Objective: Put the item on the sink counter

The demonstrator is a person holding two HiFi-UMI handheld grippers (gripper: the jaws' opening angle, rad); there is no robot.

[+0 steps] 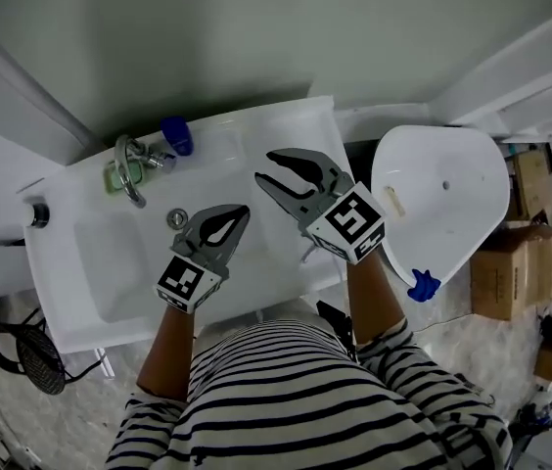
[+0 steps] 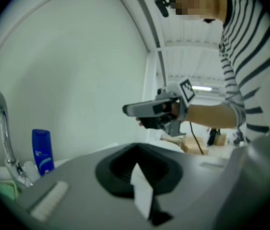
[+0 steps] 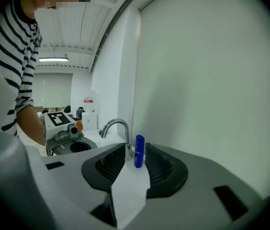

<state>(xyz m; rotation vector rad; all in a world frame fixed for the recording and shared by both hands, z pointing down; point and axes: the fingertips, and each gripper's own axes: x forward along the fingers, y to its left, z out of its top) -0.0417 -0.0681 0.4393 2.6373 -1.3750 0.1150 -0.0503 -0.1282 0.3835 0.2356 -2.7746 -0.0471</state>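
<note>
The blue bottle (image 1: 177, 135) stands upright on the back of the sink's surface (image 1: 256, 130), just beside the base of the faucet (image 1: 129, 169), so the task looks done or nearly done. It is well apart from both grippers. The left gripper (image 1: 244, 211) hangs over the basin with its jaws closed on nothing. The right gripper (image 1: 262, 166) is held nearer the sink's right edge with its jaws partly apart and empty. The bottle looks like a small plastic one: probably light, with stiff walls that may give a little under pressure and a smooth skin that could slip. Being tall and narrow, it would likely tip at a nudge. If it needs moving again, the safest hold seems to be across the middle of its body, below the top, with the jaws level. The head view shows only the bottle's top, but it shows where everything lies, including a green thing (image 1: 117, 176) on the far side of the faucet. The right gripper view shows that the bottle stands straight. It appears lined up between that gripper's jaws, but far beyond them and untouched. The left gripper view shows the bottle's labelled face at the left, and the right gripper from the side with nothing in it.
</note>
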